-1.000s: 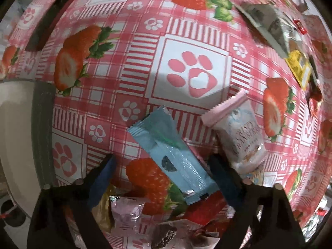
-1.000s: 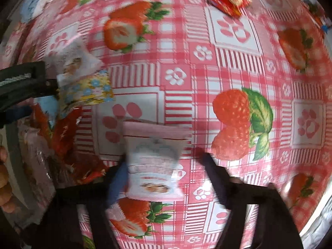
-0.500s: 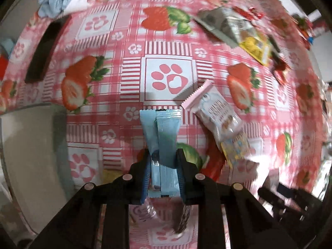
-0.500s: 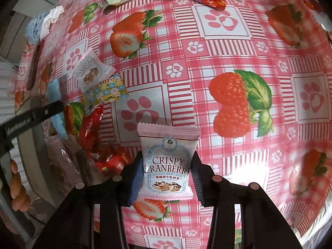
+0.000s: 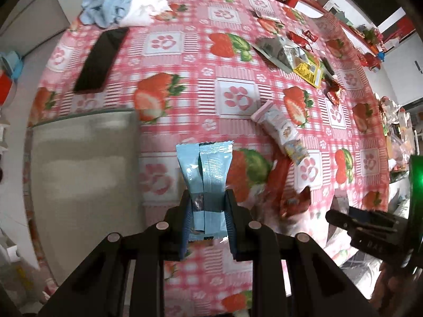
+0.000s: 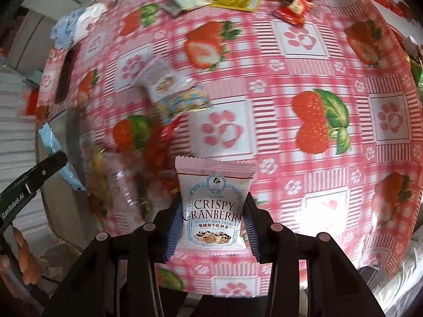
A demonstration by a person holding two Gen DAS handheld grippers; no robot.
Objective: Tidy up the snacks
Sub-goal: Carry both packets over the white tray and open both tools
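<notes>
Between the closed fingers of the left gripper (image 5: pixel 207 218), a light blue snack packet (image 5: pixel 205 170) stands upright, clamped at its lower part and lifted clear of the tabletop (image 5: pixel 190 60), its crimped top end pointing away from the camera. Under it lies the near left part of the tabletop, where the strawberry-and-paw cloth gives way to a bare pale panel (image 5: pixel 79 163) running along the left edge. The right gripper (image 6: pixel 211 224) is likewise shut on a pink-and-white Crispy Cranberry packet (image 6: pixel 214 203), held upright with its printed face to the camera, above the near edge of the tabletop. Just left of that packet sits a blurred heap of wrapped snacks (image 6: pixel 127 179), some clear and some red, near the left edge. Further in, a second pink-and-white packet (image 5: pixel 276 126) lies tilted near the middle of the cloth, touching a small flowered blue-and-yellow packet (image 5: pixel 297 152) at its near end. Toward the far right side, a silver-grey wrapper (image 5: pixel 277 51) and a yellow packet (image 5: pixel 309 72) lie side by side, with small red candies (image 5: pixel 334 92) just beside them. A black flat phone-like slab (image 5: pixel 101 58) lies near the far left corner, and a crumpled blue and white cloth (image 5: pixel 119 8) sits at the far edge behind it.
</notes>
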